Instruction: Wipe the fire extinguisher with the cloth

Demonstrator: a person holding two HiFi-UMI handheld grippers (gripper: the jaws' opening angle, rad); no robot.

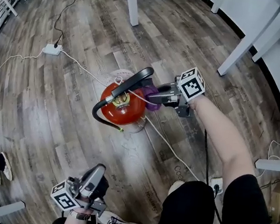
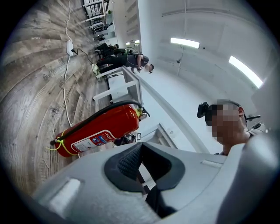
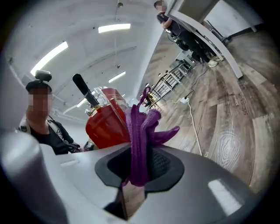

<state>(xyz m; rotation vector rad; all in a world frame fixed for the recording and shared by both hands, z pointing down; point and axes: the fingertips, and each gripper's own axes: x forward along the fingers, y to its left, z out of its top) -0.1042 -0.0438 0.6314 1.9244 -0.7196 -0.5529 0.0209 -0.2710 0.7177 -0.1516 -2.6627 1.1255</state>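
One red steel fire extinguisher [image 1: 122, 109] with one black hose [image 1: 98, 110] and one black lever handle [image 1: 133, 80], upright on the grey wood-plank floor [image 1: 53, 124], centre of the head view. One purple knitted cloth [image 3: 142, 127], pinched between the jaws of the right gripper [image 1: 161, 97] and held at the cylinder's upper side, just below the handle; contact not discernible. Jaws of the left gripper [image 2: 140, 165] pressed together with nothing between them, well apart from the extinguisher, low in the head view. Two grippers in all. One white power strip [image 1: 52, 49] on the floor beyond.

Glossy, smooth fire extinguisher [image 1: 125, 110] — soft knitted cloth [image 3: 140, 135] — matt floor [image 1: 53, 124] of grained wood planks
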